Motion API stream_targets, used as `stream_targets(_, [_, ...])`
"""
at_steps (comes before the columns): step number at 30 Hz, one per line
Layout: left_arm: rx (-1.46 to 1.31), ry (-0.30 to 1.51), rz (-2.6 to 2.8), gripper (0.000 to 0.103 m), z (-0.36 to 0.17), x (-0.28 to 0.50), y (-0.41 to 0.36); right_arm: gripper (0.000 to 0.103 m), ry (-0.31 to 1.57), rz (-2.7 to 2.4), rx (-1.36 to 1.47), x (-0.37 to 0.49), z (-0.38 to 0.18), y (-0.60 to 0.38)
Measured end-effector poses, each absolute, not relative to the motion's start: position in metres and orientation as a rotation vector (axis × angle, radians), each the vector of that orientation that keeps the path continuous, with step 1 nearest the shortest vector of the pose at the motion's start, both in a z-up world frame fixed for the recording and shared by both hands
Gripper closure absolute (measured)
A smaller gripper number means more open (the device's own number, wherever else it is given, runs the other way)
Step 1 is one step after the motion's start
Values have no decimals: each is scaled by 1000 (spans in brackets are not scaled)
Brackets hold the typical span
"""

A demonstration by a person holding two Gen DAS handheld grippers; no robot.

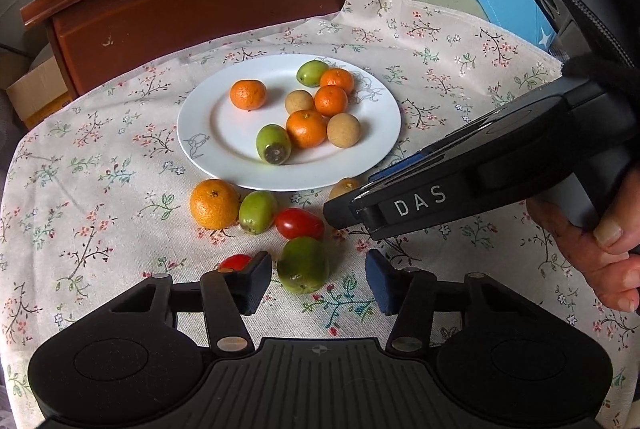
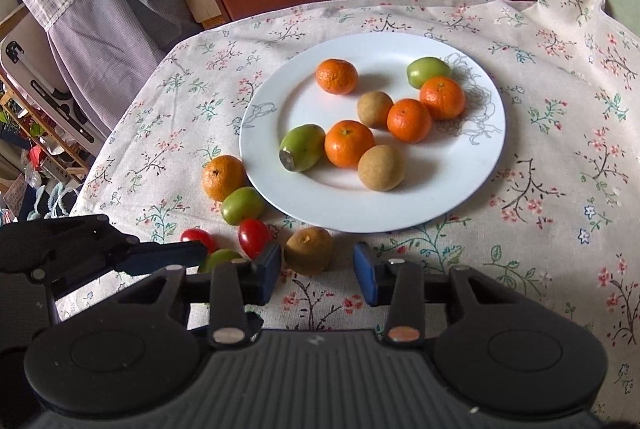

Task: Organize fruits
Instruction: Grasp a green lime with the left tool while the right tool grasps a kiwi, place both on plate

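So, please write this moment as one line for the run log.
left gripper: open around green fruit | right gripper: open around brown fruit | plate: eight fruits

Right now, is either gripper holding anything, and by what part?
Nothing is held. The left gripper straddles a green fruit, the right gripper a brown fruit; gaps show at the pads, both fruits lie on the cloth.
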State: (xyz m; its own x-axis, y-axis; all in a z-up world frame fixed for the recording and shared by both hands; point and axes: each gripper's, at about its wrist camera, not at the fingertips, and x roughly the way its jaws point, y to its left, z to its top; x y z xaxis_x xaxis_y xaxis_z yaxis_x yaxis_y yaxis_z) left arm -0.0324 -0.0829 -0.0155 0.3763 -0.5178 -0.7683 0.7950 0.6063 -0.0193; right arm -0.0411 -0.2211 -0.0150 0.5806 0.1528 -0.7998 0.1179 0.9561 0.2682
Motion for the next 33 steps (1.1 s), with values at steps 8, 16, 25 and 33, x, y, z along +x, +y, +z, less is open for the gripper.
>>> stream_targets(8, [372,846,-860,75,-21,-29,-83,76,941,39,286,-41,-14,-216])
stream_targets(16, [331,834,-853,77,-9,-28,-81,76,894,74,287,-44,6,-215])
stream_targets(25, [201,777,-810,77,22,-6,-72,76,780,33,296,-45,41,-236])
stream_targets(33, [138,767,-769,77,25,32,-79,76,732,-45,322,-32,44,-262])
